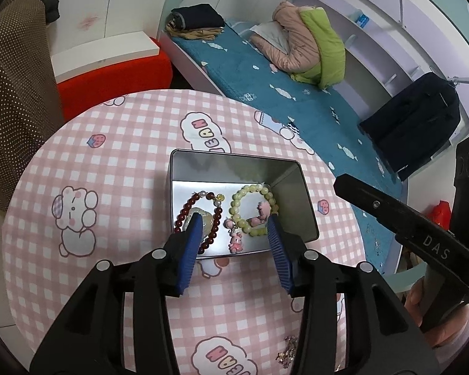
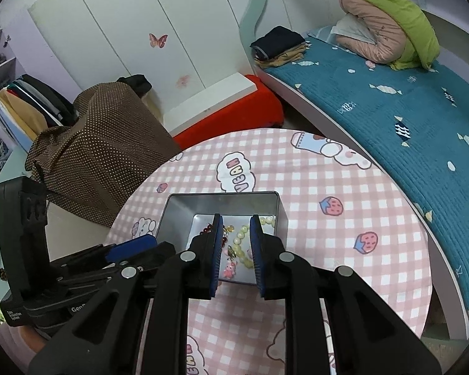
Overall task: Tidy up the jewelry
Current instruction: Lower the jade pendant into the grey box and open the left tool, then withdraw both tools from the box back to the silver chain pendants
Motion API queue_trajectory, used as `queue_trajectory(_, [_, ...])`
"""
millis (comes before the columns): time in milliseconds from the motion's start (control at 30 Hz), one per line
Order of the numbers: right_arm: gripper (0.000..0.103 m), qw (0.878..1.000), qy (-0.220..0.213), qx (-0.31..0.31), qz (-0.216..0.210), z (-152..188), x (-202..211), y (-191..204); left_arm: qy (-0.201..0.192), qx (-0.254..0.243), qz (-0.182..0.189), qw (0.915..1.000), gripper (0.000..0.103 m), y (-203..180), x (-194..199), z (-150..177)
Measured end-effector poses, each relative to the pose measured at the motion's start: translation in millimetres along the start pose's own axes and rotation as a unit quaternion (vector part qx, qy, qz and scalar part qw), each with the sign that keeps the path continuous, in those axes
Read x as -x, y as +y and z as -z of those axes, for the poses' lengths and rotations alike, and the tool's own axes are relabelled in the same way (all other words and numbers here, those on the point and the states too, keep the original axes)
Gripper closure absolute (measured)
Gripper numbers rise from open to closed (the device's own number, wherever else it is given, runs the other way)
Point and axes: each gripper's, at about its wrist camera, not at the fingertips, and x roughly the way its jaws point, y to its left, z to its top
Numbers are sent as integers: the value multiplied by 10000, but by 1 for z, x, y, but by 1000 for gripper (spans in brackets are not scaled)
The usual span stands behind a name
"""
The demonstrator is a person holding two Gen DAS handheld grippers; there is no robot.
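Note:
A silver tin box [image 1: 284, 168] stands on the round table with the pink checked cloth [image 1: 125, 162]. Inside it lie a dark red bead bracelet [image 1: 215, 218] and a pale green bead bracelet [image 1: 237, 201] with pink charms [image 1: 235, 241]. My left gripper [image 1: 234, 222] is open and empty, its blue fingertips over the box's near side. My right gripper [image 2: 236, 220] is open and empty above the same box [image 2: 172, 218]; the green bracelet [image 2: 241, 234] shows between its fingers. A small gold-coloured jewelry piece [image 1: 287, 351] lies on the cloth near the front edge.
A bed with a teal cover [image 1: 265, 84] and a pink and green jacket [image 1: 306, 40] runs behind the table. A red stool [image 1: 115, 78] and a brown dotted cloth [image 2: 100, 143] stand to the left. The right gripper's body [image 1: 406, 225] is at the table's right.

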Motion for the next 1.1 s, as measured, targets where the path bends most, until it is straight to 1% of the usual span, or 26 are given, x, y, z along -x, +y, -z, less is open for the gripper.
queue_trajectory(100, [85, 10000, -4, -4, 40, 3, 3, -2, 15, 26, -43, 10000, 56, 0, 2, 2])
queue_trajectory(300, [79, 9999, -58, -35, 106, 10, 11, -3, 34, -11, -60, 10000, 55, -3, 7, 8])
queue_trajectory(367, [78, 9999, -76, -40, 139, 14, 15, -4, 33, -31, -66, 10000, 52, -5, 9, 10])
queue_trajectory(433, [73, 9998, -87, -48, 165, 17, 18, -4, 16, -51, -90, 9999, 48, -7, 11, 13])
queue_trajectory(467, [72, 9998, -92, -51, 181, 18, 18, -5, 9, -57, -83, 9999, 48, -9, 12, 14])
queue_trajectory(600, [61, 9996, -99, -71, 261, 23, 24, -8, 19, -114, -81, 9999, 48, -13, 16, 20])
queue_trajectory(633, [59, 9995, -106, -66, 298, 25, 26, -8, 26, -120, -80, 9999, 46, -14, 16, 21])
queue_trajectory(667, [59, 9994, -113, -61, 320, 27, 27, -8, 31, -126, -82, 9999, 43, -15, 17, 24])
queue_trajectory(700, [57, 9993, -121, -58, 342, 29, 29, -9, 28, -134, -78, 9999, 41, -16, 18, 26])
queue_trajectory(800, [54, 9991, -134, -94, 393, 36, 34, -11, 52, -196, -76, 9998, 40, -19, 20, 31])
queue_trajectory(867, [52, 9989, -129, -133, 426, 41, 37, -13, 92, -253, -97, 9996, 37, -22, 20, 36])
queue_trajectory(1100, [40, 9977, -46, -211, 644, 62, 48, -21, 235, -401, -83, 9989, 28, -31, 22, 54])
